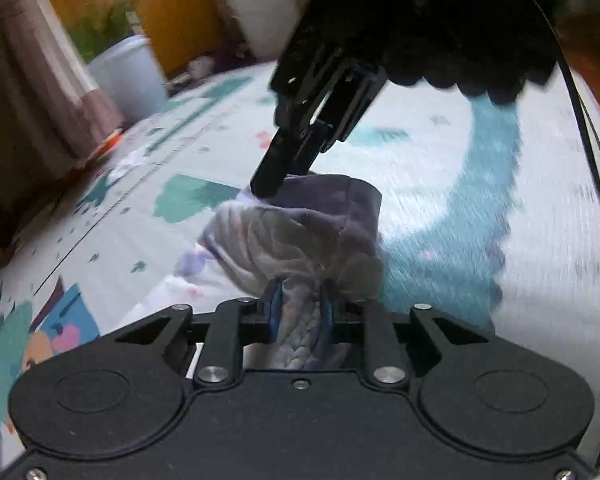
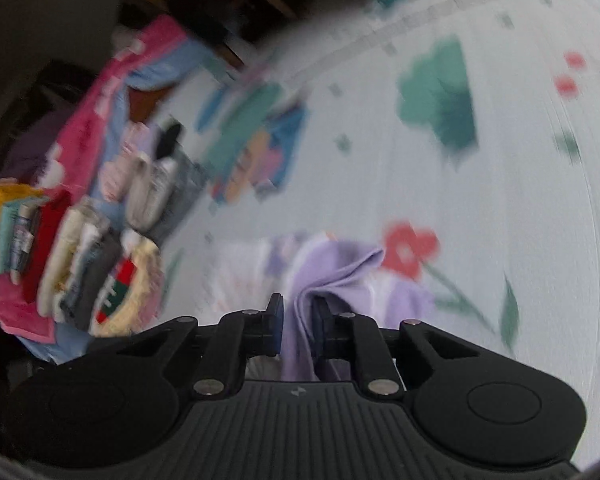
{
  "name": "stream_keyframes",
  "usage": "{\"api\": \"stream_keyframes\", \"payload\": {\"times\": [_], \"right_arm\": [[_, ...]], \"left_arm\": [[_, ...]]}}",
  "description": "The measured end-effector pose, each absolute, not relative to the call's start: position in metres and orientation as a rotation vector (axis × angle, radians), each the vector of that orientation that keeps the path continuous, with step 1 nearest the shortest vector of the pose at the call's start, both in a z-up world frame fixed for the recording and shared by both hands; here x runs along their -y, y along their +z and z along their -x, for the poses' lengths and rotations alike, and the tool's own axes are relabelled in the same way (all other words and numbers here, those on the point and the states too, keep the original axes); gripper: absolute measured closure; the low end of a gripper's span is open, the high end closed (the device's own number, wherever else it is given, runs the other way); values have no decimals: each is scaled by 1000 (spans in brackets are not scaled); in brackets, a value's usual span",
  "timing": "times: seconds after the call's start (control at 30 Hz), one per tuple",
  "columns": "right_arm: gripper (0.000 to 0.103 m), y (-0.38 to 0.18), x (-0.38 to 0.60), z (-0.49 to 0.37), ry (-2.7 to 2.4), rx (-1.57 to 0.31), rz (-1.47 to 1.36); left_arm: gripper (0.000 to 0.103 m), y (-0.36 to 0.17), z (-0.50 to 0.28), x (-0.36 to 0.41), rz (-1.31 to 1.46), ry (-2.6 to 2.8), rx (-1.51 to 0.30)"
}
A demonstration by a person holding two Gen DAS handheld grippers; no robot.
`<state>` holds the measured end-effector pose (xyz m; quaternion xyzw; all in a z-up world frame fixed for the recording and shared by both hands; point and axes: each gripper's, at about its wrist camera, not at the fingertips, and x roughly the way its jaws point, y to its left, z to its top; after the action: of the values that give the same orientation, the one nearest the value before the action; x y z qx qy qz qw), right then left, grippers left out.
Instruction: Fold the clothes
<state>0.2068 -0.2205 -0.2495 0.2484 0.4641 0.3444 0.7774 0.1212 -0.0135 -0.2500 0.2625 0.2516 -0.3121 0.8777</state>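
Both frames motion-blurred. Left gripper (image 1: 300, 304), bottom centre of left view: jaws nearly closed, pinching a bunch of the lilac/white garment (image 1: 300, 236) between the blue pads. Cloth runs straight up the frame from those jaws to the right gripper (image 1: 278, 186), which comes down from the upper right and bites the far edge of the same garment at mid-frame. From this view its jaws look closed on the cloth.

Right view confirms: right gripper (image 2: 296, 320) at bottom centre, jaws close together with a lilac fold of the garment (image 2: 336, 268) pinched between the pads; the rest spills up and right onto the mat (image 2: 520, 220).

Key relation: garment is strung between the two grips, long axis roughly along the line joining them, in the left view near-vertical, leaning slightly left. Middle sags in a crumpled bundle, not taut, not flat. Each hand is at its own end, so neither is nearer; the coming move looks to turn on spreading the two ends apart, or bringing one to the other, along that axis.

Garment sits low over the mat, centre of left view; whether its underside touches the mat can't be told. Front/back and neckline unreadable in the blur.

Stack of folded clothes (image 2: 72, 260) at the left edge of right view, well apart from the garment.
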Motion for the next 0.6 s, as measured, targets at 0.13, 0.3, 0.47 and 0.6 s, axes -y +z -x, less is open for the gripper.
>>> {"api": "stream_keyframes", "payload": {"times": [0.13, 0.3, 0.47, 0.6], "right_arm": [[83, -246, 226, -213, 626, -989, -388], [81, -228, 230, -197, 521, -881, -231], [81, -214, 171, -178, 722, -760, 0], [73, -227, 137, -169, 786, -717, 166]], "left_arm": [[82, -275, -135, 24, -534, -648, -584], [75, -268, -128, 19, -505, -653, -585], [61, -240, -116, -11, -387, -575, -534], [46, -226, -120, -44, -298, -437, -473]]}}
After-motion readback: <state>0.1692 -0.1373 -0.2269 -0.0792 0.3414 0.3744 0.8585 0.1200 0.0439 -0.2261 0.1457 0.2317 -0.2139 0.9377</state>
